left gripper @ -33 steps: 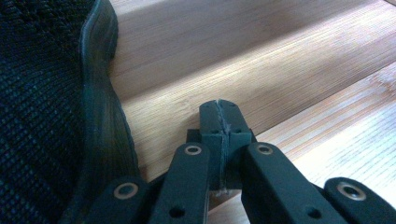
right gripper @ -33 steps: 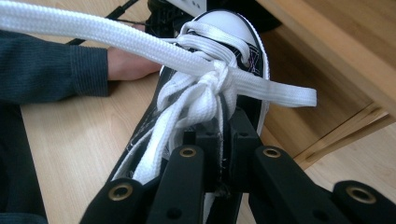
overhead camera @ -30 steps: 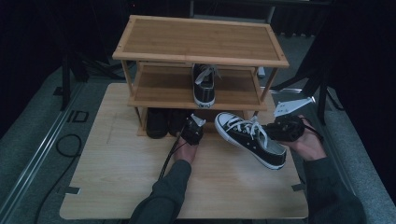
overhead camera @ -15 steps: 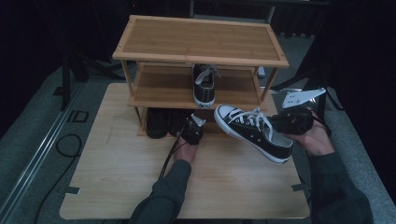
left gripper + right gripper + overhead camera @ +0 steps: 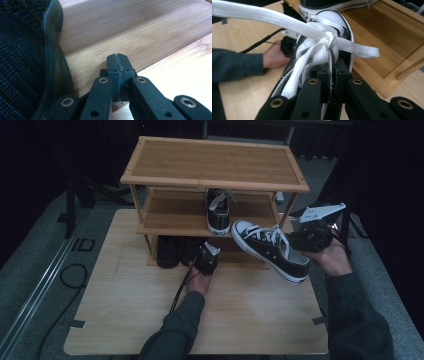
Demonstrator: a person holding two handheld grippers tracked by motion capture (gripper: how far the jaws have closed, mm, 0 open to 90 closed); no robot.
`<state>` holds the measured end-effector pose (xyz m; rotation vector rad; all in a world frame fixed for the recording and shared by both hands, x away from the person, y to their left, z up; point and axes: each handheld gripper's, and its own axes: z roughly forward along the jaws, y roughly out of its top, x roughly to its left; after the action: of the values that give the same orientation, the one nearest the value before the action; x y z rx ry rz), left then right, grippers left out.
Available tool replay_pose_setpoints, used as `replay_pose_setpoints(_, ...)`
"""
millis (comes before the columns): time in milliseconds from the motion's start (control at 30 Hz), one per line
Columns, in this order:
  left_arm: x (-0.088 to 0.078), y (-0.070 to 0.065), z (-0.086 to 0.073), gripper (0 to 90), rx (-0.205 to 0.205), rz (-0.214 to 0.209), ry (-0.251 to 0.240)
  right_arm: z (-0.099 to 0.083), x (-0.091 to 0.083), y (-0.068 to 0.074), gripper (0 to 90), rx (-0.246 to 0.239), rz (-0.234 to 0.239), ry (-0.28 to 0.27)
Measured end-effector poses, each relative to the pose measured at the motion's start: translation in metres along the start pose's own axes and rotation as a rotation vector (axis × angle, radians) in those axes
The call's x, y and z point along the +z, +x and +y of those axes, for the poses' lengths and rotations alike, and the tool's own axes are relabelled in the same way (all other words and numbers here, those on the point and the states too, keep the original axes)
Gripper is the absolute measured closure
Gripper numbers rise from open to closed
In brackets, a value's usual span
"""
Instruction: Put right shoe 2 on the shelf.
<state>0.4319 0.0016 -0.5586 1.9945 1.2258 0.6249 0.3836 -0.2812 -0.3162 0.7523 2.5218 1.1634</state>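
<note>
Seen from the high view, a wooden shoe rack (image 5: 215,175) stands at the far side of the surface (image 5: 130,310). One black sneaker with white laces (image 5: 218,212) sits on the middle shelf, toe toward the person. Dark shoes (image 5: 170,252) sit on the bottom shelf at its left. The right claw (image 5: 311,240) holds a second black-and-white sneaker (image 5: 270,250) in the air above the surface, just in front of the rack's right half, with the toe pointing toward the middle shelf and the heel end at the claw. The sneaker is tilted, with the toe higher. The left claw (image 5: 206,260) rests low at the front edge of the bottom shelf, just right of the dark shoes, and its cable trails back along the sleeve.

From the left gripper view, the left claw (image 5: 117,58) has its two jaws pressed together with nothing between them. Its tip lies close over the bamboo board of the bottom shelf (image 5: 140,32). A black mesh shoe (image 5: 27,60) fills the left side, just beside the claw; whether it touches the claw I cannot tell.

From the right gripper view, the right claw (image 5: 329,67) is clamped on the held sneaker (image 5: 332,27) near the top of its lacing, with white laces (image 5: 312,52) bunched and knotted over the jaws. Beyond the white toe cap lies the rack's shelf (image 5: 387,32) with the other sneaker's sole (image 5: 329,6) at the top edge. The person's left hand (image 5: 274,57) shows at the left on the surface.
</note>
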Motion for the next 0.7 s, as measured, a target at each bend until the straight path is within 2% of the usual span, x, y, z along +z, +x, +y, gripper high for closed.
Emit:
replay_pose_setpoints(200,0.000,0.000,0.000,89.6,0.002,0.000,0.002,0.008,0.013,-0.006,86.2,0.051,-0.059,-0.003)
replay_pose_setpoints(267,0.000,0.000,0.000,89.6,0.003,0.000,0.002,0.011,0.015,-0.008,86.2,0.061,-0.061,-0.007)
replay_pose_setpoints(367,0.000,0.001,0.000,89.6,0.005,0.000,0.004,0.015,0.021,-0.008,86.2,0.063,-0.083,-0.004)
replay_pose_setpoints(700,0.000,0.000,0.000,89.7,0.001,0.001,0.001,0.019,0.022,-0.012,86.1,0.084,-0.124,-0.008)
